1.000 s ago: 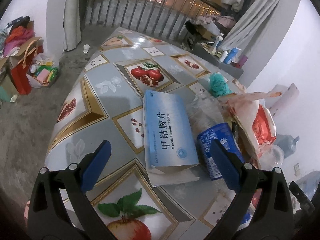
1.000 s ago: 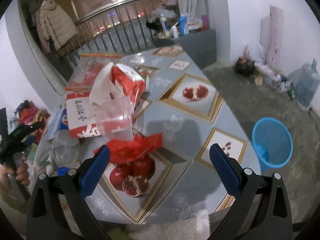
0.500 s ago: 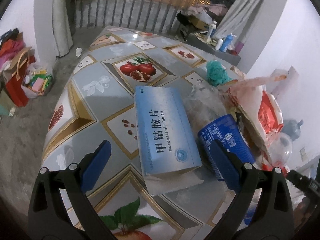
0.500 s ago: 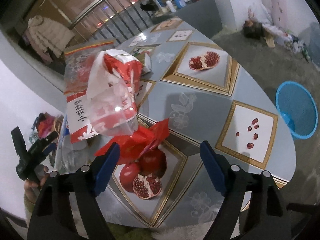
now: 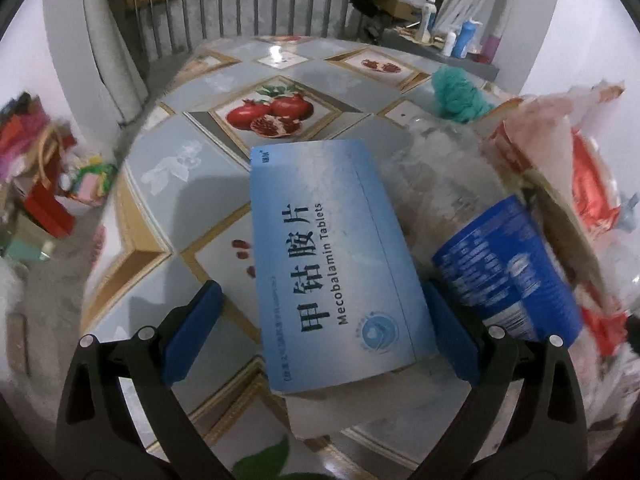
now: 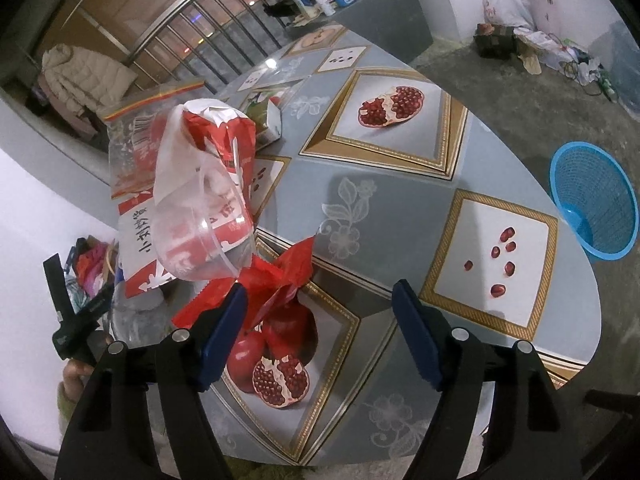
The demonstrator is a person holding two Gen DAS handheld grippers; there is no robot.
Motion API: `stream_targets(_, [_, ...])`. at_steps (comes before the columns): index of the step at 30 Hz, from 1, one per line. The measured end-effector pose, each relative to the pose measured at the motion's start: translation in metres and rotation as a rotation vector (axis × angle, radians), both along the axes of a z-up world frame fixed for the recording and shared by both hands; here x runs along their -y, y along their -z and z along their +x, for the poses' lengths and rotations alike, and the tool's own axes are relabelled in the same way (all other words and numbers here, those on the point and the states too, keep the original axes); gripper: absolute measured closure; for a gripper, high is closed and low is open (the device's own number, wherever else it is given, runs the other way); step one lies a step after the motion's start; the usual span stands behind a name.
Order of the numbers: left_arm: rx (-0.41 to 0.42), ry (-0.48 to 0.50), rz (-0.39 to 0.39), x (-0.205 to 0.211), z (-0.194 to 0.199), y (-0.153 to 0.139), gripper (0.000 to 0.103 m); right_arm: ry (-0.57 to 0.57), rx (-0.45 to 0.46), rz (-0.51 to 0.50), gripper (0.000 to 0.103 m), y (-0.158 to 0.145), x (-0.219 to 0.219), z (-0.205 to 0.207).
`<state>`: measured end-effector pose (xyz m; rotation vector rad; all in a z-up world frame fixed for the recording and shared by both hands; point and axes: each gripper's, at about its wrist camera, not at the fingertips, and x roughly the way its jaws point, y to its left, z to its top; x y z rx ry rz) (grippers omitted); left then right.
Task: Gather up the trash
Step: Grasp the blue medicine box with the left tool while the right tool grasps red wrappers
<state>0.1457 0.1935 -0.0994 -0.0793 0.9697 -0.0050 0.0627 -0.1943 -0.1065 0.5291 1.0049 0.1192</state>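
Tablet box (image 5: pixel 336 248), long axis toward railing

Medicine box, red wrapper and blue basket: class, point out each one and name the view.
medicine box (image 5: pixel 336 256), left wrist view, middle of its printed top face.
red wrapper (image 6: pixel 286 276), right wrist view, its crumpled middle.
blue basket (image 6: pixel 596 204), right wrist view, its inner mesh wall.

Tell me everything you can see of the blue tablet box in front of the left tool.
The tablet box is a flat, light-blue cardboard carton printed with dark Chinese characters, "Mecobalamin Tablets" and a round logo. It lies face up on the table, its near end between the left tool's open jaws, above a pale flap. A crumpled clear plastic bottle with a blue label lies along its right.
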Motion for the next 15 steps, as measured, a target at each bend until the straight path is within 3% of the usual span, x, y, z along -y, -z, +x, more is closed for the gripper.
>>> stream_targets(3, [-0.005,-0.021,0.025,-0.007,-0.01,0.0,0.008,0.001,0.004,0.002,0.032,-0.001,0.001,0.0])
stream_targets(11, [0.045,-0.048,-0.018,-0.018,-0.023,-0.008,0.01,-0.011,0.005,-0.001,0.036,0.0,-0.002,0.002])
stream_targets(15, [0.039,-0.039,-0.059,-0.018,-0.016,-0.008,0.028,0.005,0.005,0.007,0.04,0.003,-0.001,0.004])
